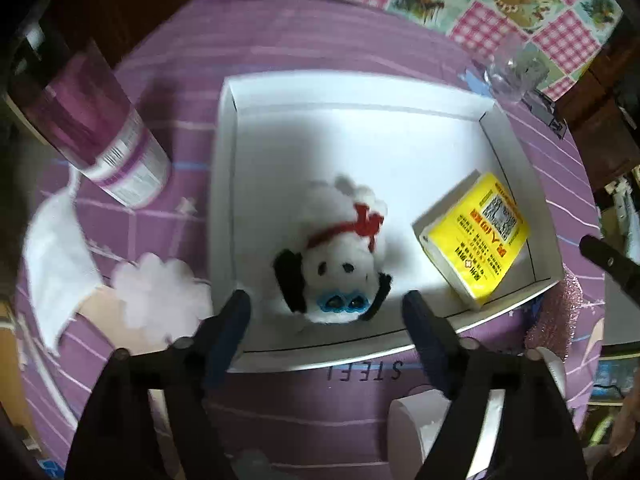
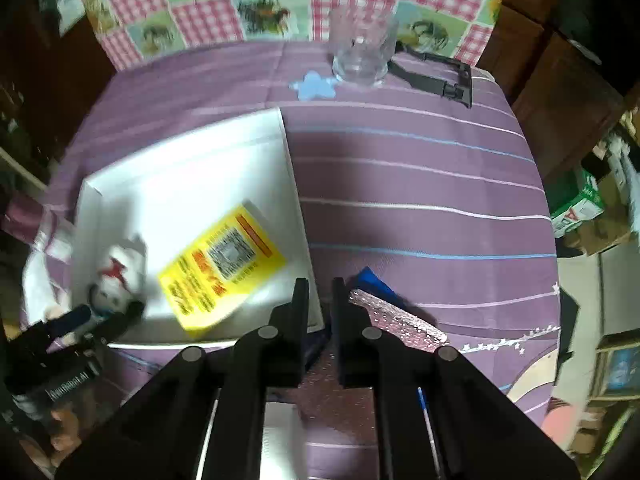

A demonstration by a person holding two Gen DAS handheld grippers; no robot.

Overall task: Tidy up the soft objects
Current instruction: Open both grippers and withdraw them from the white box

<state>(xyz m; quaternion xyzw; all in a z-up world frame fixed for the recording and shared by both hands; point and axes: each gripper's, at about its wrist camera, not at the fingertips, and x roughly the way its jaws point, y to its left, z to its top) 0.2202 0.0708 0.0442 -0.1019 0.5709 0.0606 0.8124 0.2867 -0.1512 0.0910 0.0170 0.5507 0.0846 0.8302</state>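
Here, in the left wrist view, the left gripper (image 1: pixel 326 312) is hanging over the near wall of the white box (image 1: pixel 516 152) with its jaws standing wide and nothing between the pads; the plush dog (image 1: pixel 336 252) is lying inside the box just beyond the fingertips, near the yellow tissue pack (image 1: pixel 476 240), which is leaning in the box's right corner. By my reading, the step in hand is the drop-off of the plush, with two soft things already boxed. A fluffy pink puff (image 1: pixel 160 296) and a white cloth (image 1: pixel 56 256) are lying on the purple surface (image 1: pixel 320 40) left of the box, beside a tilted can (image 1: pixel 100 136). In the right wrist view, the right gripper (image 2: pixel 320 296) is hovering just right of the box wall with its jaws nearly closed; nothing is clearly clamped, though a sparkly pink piece (image 2: pixel 396 320) and something blue (image 2: pixel 376 284) are lying right under the fingers, so contact is hard to judge. Next, I judge, each gripper is needing a fresh soft item: the left must be swinging toward the puff, opening wide for its loose bulk.
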